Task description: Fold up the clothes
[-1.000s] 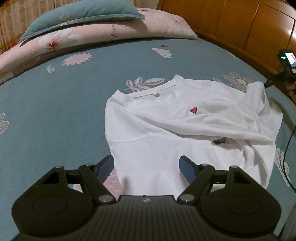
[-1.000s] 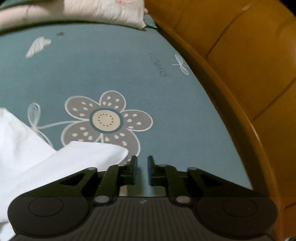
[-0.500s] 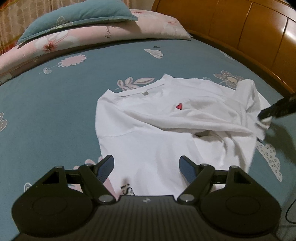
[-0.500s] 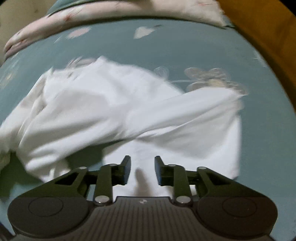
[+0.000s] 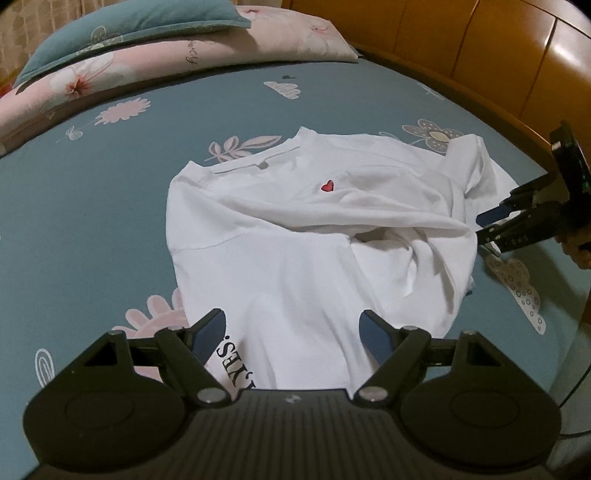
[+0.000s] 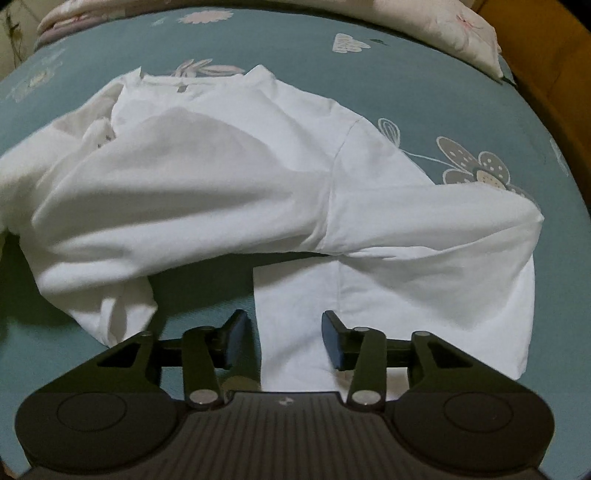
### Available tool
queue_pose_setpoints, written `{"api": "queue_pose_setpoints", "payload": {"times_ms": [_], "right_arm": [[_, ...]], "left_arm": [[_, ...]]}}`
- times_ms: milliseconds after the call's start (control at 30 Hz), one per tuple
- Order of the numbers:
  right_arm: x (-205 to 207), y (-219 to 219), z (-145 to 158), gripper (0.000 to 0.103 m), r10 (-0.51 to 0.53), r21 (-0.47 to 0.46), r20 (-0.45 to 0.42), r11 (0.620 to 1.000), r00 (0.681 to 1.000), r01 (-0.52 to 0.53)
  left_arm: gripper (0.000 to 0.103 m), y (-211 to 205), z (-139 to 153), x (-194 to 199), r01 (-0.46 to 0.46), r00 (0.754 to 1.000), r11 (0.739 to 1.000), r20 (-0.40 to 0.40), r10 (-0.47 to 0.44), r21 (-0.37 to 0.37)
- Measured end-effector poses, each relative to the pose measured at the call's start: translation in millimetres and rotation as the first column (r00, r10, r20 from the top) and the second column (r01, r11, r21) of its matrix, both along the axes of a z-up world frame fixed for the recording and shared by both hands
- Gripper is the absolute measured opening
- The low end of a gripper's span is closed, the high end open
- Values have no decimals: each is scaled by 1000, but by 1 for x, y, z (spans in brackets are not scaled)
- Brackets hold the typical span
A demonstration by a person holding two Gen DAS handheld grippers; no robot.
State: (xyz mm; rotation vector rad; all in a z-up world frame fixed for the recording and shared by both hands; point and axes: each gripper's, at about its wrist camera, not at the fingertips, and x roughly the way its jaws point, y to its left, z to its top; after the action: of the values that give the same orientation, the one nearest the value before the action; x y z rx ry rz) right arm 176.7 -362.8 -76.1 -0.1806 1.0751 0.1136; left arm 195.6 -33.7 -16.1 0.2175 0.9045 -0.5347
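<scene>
Teal bedsheet, printed with pale flowers, leaves and clouds, covers the whole bed, smooth and taut apart from a few soft dips. On it lies a white T-shirt, soft cotton by the look of it, rumpled and partly doubled over itself, with a small red heart on the chest and a ribbed neckline toward the pillows. One sleeve is folded across the body; a flat rectangular flap of the shirt lies just ahead of the right gripper. Black lettering shows at the shirt's near edge, part-hidden by the left gripper.

Left gripper hovers over the near edge of the shirt, jaws spread wide with nothing pinched between them. Right gripper's jaws are opening; the edge of the white flap lies under the gap, though the blue pads do not press on it (it looks loose and flat). From the left wrist view this gripper sits at the shirt's right side, a hand behind it.

At the head of the bed are a pink floral pillow with a teal pillow on top. Glossy orange-brown wooden panelling curves along the far side.
</scene>
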Motion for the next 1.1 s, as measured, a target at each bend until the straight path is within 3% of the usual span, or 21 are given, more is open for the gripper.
{"api": "queue_pose_setpoints", "payload": {"times_ms": [33,67,133,333,433,567,800,933,1100], "right_arm": [[-2,0,1,21,-3,-23,6,1000,1000,3],[-5,-2,4,9,-6,-32,9,999,1000,7],[-6,-9,8,5,-24,-13,18,1000,1000,24],[-20,-46,48,5,-102,11,105,995,989,101],[-25,-83,72,5,-198,13,155,980,968,198],[-38,-139,95,5,-345,7,216,936,913,352],[-65,-228,109,5,-547,-21,261,821,796,571],[-73,-261,113,5,-618,-8,281,763,734,646],[-67,-291,112,5,-662,-22,287,718,692,696]], "left_arm": [[80,-1,0,-1,2,1000,1000,1,-2,1],[80,-2,0,-1,5,1000,1000,2,-5,4],[80,-3,0,-1,7,1000,1000,5,-7,8],[80,-4,2,0,4,1000,1000,10,-4,20],[80,-5,3,-1,-1,1000,1000,11,0,28],[80,-6,4,-1,-5,1000,999,13,4,38],[80,-10,6,1,-6,1000,998,19,5,62],[80,-12,7,2,-4,1000,998,19,3,67],[80,-14,7,3,-12,1000,997,19,11,78]]}}
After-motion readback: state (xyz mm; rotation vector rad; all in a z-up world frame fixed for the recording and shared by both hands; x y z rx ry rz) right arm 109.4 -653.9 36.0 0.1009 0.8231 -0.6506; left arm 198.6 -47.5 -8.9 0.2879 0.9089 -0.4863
